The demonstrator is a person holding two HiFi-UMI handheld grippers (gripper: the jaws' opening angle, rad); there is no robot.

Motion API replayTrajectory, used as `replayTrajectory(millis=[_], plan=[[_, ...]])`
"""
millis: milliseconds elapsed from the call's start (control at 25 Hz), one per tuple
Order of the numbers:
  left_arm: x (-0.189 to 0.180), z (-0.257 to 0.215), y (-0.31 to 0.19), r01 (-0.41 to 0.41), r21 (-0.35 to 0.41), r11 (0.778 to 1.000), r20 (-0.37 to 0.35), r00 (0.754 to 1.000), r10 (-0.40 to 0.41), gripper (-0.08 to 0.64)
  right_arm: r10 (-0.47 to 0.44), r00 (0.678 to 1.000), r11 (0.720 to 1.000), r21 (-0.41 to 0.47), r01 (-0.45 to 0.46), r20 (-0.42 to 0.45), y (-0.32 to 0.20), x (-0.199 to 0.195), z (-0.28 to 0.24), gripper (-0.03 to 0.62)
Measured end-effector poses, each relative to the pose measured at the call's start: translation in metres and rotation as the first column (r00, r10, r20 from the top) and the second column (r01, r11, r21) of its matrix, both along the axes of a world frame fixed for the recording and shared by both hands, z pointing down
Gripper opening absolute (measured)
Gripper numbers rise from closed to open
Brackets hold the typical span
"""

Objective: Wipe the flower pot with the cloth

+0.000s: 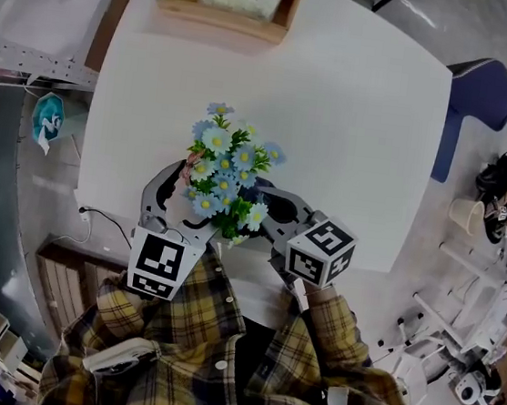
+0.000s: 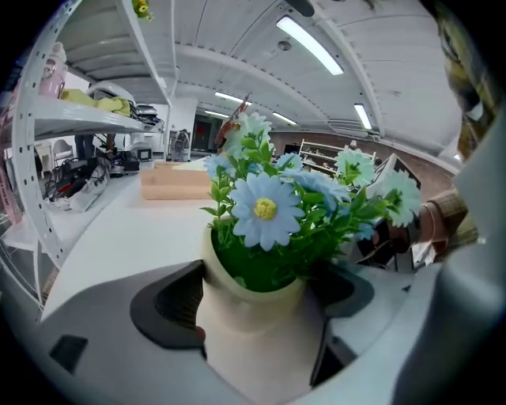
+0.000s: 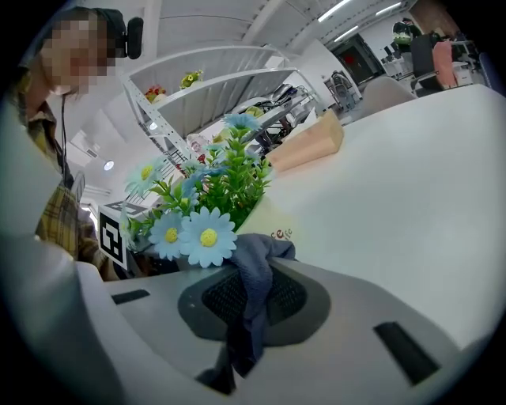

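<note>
A cream flower pot [image 2: 254,294] with blue and white artificial daisies [image 1: 226,168] stands near the front edge of the white table [image 1: 354,127]. My left gripper [image 1: 180,199] is shut on the pot, one dark pad on each side of its body [image 2: 261,316]. From the right, my right gripper [image 1: 269,210] is shut on a blue-grey cloth [image 3: 257,265]. The cloth bunches at the jaw tip against the pot's cream wall [image 3: 267,220], just under the flowers. In the head view the flowers hide the pot and the cloth.
A wooden tray [image 1: 230,6] with a tissue pack sits at the table's far edge. A blue chair [image 1: 482,97] stands off the right side. White shelving [image 2: 47,119] runs along the left. The person's plaid sleeves crowd the near edge.
</note>
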State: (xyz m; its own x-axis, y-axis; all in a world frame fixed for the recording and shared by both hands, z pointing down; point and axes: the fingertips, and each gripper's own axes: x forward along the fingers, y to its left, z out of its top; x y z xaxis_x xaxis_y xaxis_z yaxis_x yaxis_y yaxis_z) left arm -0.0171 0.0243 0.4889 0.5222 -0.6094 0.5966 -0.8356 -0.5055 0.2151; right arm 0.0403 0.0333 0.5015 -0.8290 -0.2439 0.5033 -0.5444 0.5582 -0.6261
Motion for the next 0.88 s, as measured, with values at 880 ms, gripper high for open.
replayTrajectory(millis=[880], plan=[[0.023,0.0,-0.011,-0.501,-0.024,0.865,0.005,0.865,0.501,0.431,0.147,0.989,0.989,0.002,-0.147,-0.025,-0.088,0.032,-0.001,0.021]])
